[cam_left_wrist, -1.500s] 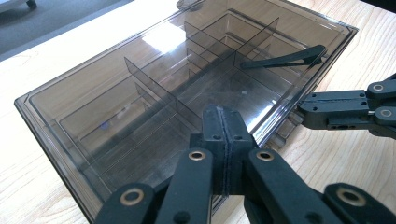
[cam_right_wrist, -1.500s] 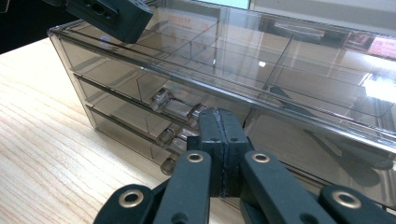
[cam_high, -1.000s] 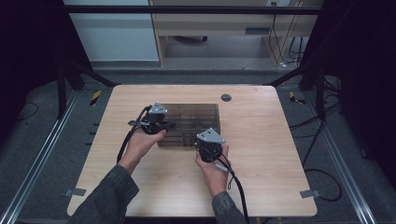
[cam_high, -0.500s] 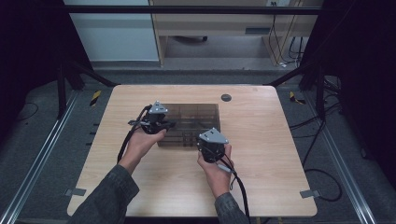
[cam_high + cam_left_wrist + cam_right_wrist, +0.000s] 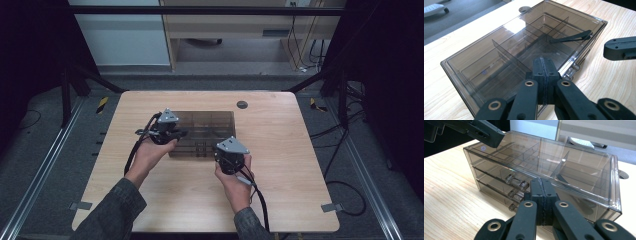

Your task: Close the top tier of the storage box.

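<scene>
A smoky drawer box (image 5: 205,134) is sitting on the desk (image 5: 290,150). The left gripper (image 5: 165,131) is hovering at its left edge. The right gripper (image 5: 231,156) is facing its drawer fronts; both jaws are clenched empty.

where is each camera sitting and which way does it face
High view: above the person's side of the table, looking forward and down; both forearms, hands, left tongs, right tongs.
Left gripper view: rides the left tongs, looking down over the smoky drawer box; jaws shut.
Right gripper view: rides the right tongs, facing the box's drawer knobs; jaws shut.
Shared: the box, and each gripper view shows the other tongs.
</scene>
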Tool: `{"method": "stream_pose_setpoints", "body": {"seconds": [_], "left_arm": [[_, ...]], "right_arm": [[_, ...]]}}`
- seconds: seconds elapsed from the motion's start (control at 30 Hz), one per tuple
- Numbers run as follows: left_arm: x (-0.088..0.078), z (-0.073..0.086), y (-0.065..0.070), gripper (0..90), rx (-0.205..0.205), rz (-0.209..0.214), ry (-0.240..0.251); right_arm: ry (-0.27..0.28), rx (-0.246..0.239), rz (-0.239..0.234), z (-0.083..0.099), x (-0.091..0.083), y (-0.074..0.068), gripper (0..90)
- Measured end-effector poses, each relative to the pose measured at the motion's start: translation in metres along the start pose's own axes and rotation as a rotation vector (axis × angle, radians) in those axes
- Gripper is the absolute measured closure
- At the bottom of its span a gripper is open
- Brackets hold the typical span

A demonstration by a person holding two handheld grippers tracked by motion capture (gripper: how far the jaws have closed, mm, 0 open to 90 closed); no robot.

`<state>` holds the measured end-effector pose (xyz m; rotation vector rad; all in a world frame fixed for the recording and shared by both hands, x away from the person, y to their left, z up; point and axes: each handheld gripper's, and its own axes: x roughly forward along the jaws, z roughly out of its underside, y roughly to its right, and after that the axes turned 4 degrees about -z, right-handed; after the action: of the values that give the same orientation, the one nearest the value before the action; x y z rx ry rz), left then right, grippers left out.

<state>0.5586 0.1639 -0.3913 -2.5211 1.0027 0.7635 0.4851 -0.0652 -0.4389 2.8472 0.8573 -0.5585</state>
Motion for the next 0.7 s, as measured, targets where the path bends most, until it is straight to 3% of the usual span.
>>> {"method": "stream_pose_setpoints", "body": {"seconds": [0.7], "left_arm": [[-0.01,0.0,0.007,86.9,0.027,0.001,0.019]], "right_arm": [[-0.002,0.008,-0.012,-0.006,-0.011,0.008,88.9]]}}
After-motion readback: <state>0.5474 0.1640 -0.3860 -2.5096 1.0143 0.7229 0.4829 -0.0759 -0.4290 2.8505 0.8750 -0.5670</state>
